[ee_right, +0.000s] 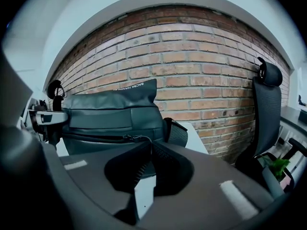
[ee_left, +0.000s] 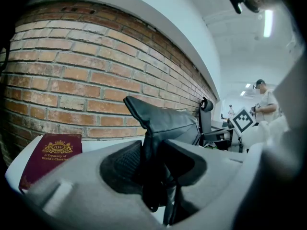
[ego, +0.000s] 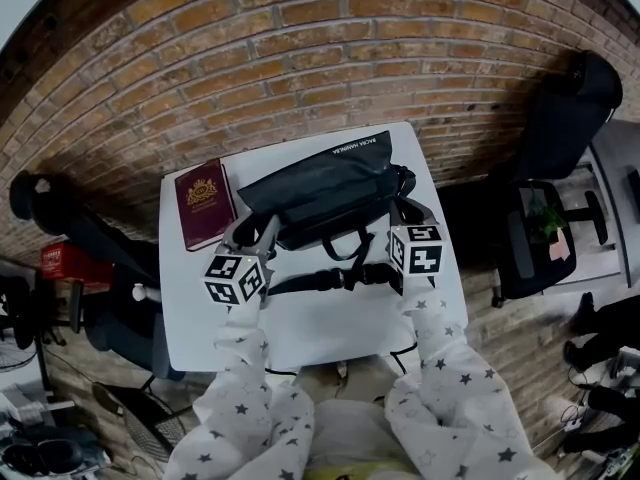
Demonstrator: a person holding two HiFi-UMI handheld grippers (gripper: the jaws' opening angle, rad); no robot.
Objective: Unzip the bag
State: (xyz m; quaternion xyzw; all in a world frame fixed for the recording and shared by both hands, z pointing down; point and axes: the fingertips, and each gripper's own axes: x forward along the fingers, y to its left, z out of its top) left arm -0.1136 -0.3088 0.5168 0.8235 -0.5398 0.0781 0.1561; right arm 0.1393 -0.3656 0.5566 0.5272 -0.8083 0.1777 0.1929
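Observation:
A black bag [ego: 320, 188] lies along the far half of a white table [ego: 330, 318], against the brick wall. My left gripper [ego: 262, 230] is at the bag's left end. In the left gripper view its jaws [ee_left: 152, 162] are shut on a fold of the bag's black fabric [ee_left: 168, 121]. My right gripper [ego: 405, 216] is at the bag's right end. In the right gripper view the bag [ee_right: 110, 114] shows a zip line across its front, and the gripper [ee_right: 149, 145] is shut with its tips on the end of the zipper pull [ee_right: 130, 138].
A maroon hardback book [ego: 204, 204] lies flat on the table left of the bag, also seen in the left gripper view [ee_left: 52, 155]. The bag's strap [ego: 330, 278] trails toward me across the table. A black office chair [ego: 560, 168] stands to the right, with a small plant [ee_right: 277, 166] beside it.

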